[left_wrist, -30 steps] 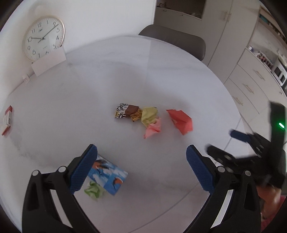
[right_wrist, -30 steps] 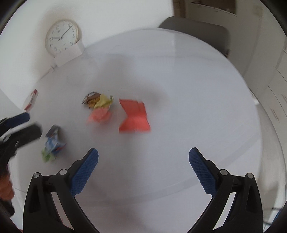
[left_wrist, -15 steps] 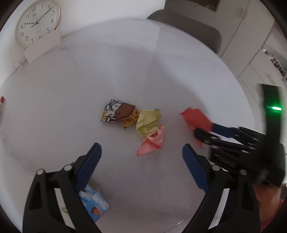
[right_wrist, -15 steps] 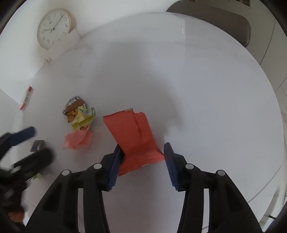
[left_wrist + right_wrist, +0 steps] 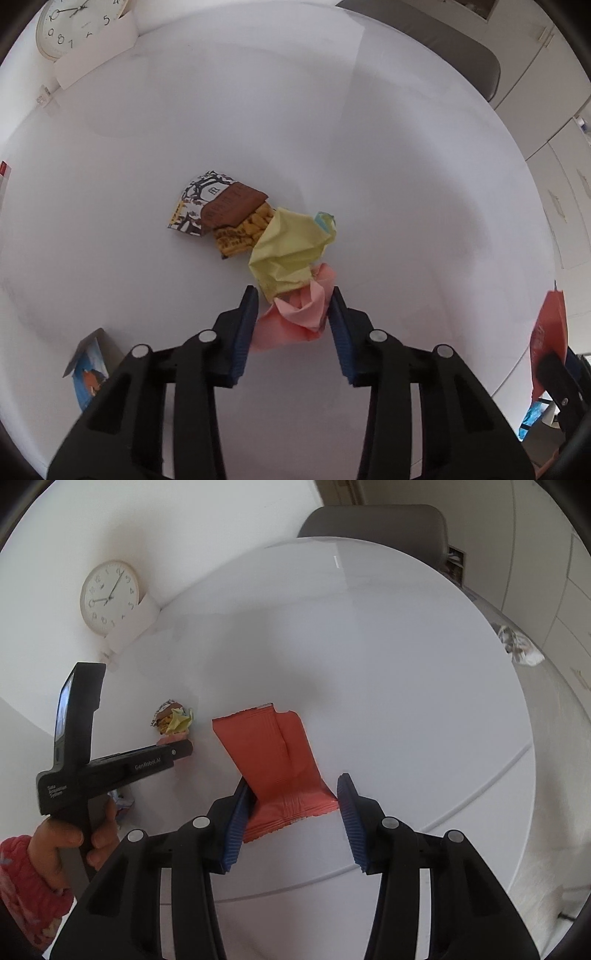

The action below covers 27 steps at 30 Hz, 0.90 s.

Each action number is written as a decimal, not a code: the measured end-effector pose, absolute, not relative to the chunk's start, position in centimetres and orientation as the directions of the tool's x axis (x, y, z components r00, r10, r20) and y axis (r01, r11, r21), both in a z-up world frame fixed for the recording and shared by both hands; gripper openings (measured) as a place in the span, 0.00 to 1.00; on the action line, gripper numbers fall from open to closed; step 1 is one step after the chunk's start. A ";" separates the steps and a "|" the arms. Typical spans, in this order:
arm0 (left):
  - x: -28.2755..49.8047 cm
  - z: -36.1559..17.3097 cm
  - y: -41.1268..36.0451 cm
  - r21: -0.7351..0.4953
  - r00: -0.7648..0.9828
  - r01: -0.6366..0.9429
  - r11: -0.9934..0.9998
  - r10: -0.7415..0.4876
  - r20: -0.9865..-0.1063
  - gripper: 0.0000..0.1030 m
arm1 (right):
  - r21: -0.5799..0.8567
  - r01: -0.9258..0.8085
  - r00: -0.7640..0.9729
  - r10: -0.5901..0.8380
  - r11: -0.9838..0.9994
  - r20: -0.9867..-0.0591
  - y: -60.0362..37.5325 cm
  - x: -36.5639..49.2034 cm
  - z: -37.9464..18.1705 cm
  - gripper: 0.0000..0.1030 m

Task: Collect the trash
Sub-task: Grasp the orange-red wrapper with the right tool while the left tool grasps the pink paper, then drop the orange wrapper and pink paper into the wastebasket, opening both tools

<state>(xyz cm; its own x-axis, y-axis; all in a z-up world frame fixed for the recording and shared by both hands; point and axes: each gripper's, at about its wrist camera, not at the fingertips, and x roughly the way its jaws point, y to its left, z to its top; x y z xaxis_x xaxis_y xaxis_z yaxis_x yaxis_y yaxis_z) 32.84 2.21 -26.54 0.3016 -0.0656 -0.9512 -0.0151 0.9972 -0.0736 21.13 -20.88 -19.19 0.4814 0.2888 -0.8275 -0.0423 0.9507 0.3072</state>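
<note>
A round white table [image 5: 369,129] fills both views, with a white wall clock [image 5: 107,598] propped at its far edge and a grey chair back [image 5: 373,520] behind it. The left gripper [image 5: 293,314] points down at the tabletop, its blue pads closing around a crumpled pink paper [image 5: 295,317] that lies between them. Touching that paper on the far side is a crumpled yellow paper [image 5: 288,251], then a brown and black-and-white snack wrapper [image 5: 218,210]. A blue printed packet [image 5: 86,373] lies apart, lower left. The right gripper [image 5: 291,805] clamps a flat red foil wrapper [image 5: 273,753] by its near end.
</note>
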 end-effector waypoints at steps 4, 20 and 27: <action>31.4 -25.3 2.1 -0.096 0.321 0.029 0.995 -0.100 -0.942 0.33 | 0.314 -0.030 0.483 0.289 0.949 -0.826 -21.1 20.1 -19.1 0.46; 13.2 -17.9 -4.5 -0.139 0.273 0.415 0.899 -0.269 -0.924 0.33 | 0.309 0.120 0.501 0.211 0.944 -0.840 -24.3 3.9 -17.0 0.46; 4.7 -18.7 -10.6 -0.193 0.154 0.617 0.763 -0.357 -0.921 0.34 | 0.257 0.313 0.443 0.099 0.914 -0.891 -28.0 -7.4 -20.2 0.47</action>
<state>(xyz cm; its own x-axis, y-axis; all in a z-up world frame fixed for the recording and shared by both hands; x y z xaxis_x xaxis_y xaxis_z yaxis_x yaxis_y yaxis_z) 4.73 -10.64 -18.67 0.1536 -0.3572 -0.9213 0.6170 0.7630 -0.1929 -7.41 -28.01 -20.18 0.4435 0.0986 -0.8909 0.3134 0.9141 0.2571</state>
